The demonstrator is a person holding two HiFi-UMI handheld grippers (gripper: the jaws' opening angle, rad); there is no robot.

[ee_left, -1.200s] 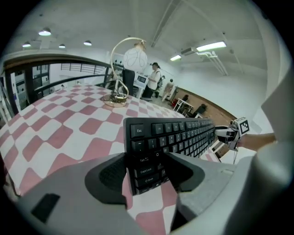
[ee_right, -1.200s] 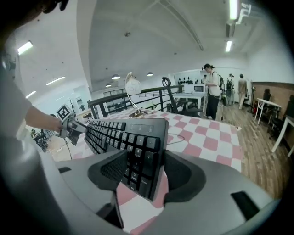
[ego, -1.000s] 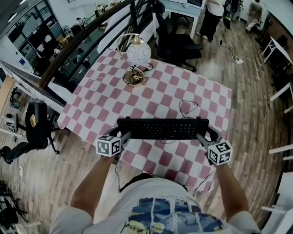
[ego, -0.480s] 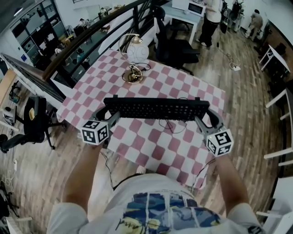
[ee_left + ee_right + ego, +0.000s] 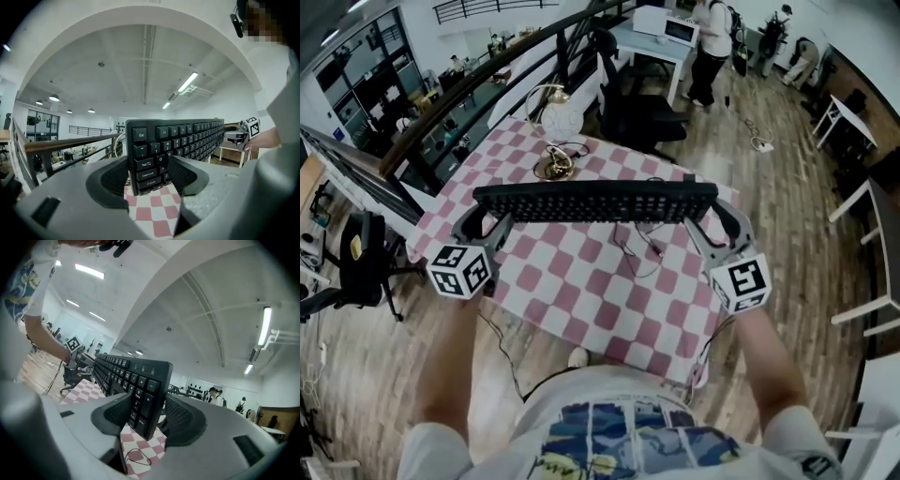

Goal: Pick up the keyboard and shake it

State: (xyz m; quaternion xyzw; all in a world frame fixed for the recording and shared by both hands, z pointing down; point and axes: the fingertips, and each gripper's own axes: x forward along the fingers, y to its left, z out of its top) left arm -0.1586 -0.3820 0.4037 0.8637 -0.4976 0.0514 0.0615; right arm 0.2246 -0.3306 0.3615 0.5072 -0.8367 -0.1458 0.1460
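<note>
A black keyboard (image 5: 595,202) hangs in the air above the pink-and-white checked table (image 5: 581,281), held level by both ends. My left gripper (image 5: 486,217) is shut on its left end, where the Esc and Tab keys (image 5: 145,161) sit between the pads. My right gripper (image 5: 705,217) is shut on its right end (image 5: 145,401), the number-pad side. The keyboard's thin black cable (image 5: 637,246) dangles down to the tablecloth. In both gripper views the keyboard stands tilted up against the ceiling.
A white globe lamp on a brass base (image 5: 555,141) stands at the table's far left. A black office chair (image 5: 637,108) is behind the table, a dark railing (image 5: 459,103) runs along the left, and people (image 5: 708,47) stand far back by a desk.
Both grippers have lifted the keyboard off the table and carried it up and away from me. The cable now hangs free below it.
</note>
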